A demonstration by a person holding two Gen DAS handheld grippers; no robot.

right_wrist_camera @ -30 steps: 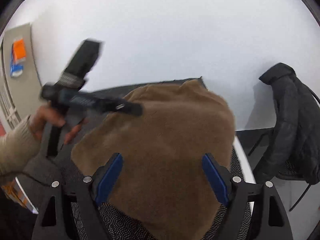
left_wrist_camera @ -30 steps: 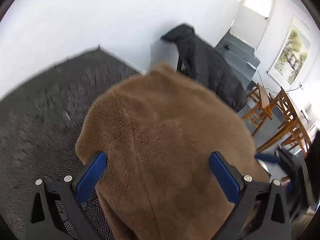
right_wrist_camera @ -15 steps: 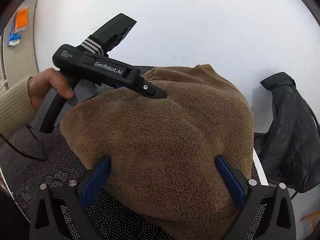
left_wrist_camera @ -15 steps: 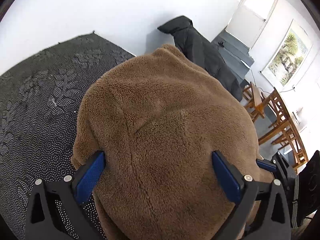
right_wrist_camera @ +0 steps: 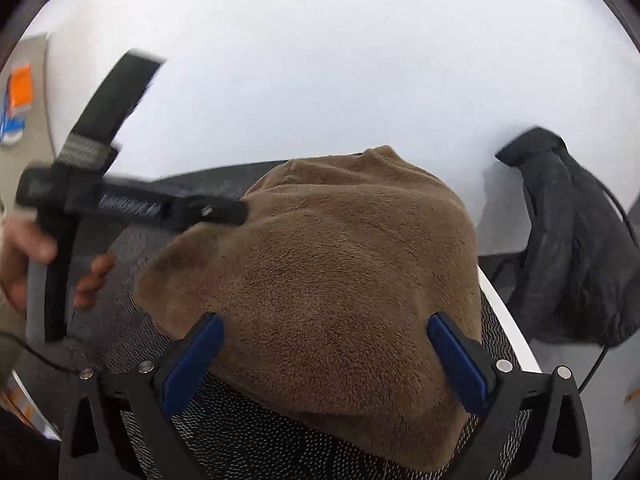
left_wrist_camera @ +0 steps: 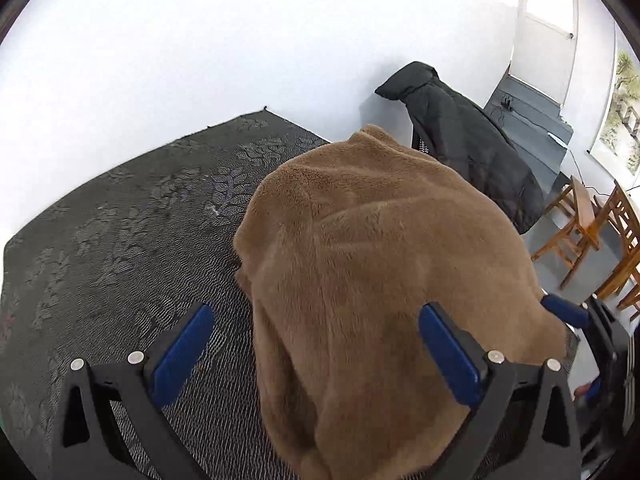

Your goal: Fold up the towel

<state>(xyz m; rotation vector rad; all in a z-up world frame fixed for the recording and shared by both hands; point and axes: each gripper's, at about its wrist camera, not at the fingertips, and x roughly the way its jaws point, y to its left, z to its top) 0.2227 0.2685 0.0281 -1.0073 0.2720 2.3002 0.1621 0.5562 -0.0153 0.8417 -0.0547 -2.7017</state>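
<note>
Towel (right_wrist_camera: 320,292) is lying bunched mid-frame on the dark patterned surface (left_wrist_camera: 120,240); both the right gripper (right_wrist_camera: 326,364) and left gripper (left_wrist_camera: 316,352) are hovering wide-jawed, gripping nothing. Best pinching opposite corners, then spreading flat.

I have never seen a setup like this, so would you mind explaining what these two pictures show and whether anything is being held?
No robot here: a person carries a hand-held gripper in each hand, and each has a fisheye camera looking forward along its two blue-padded fingers. One picture looks out from the left hand-held gripper, the other from the right hand-held gripper. In the right one you also see the left tool from outside, blurred, in the person's hand. A fluffy brown towel, bunched into a folded heap, lies on a dark patterned mat. Both grippers stand wide open with the towel lying between their fingers, so nothing is gripped. A black jacket hangs behind.
</note>
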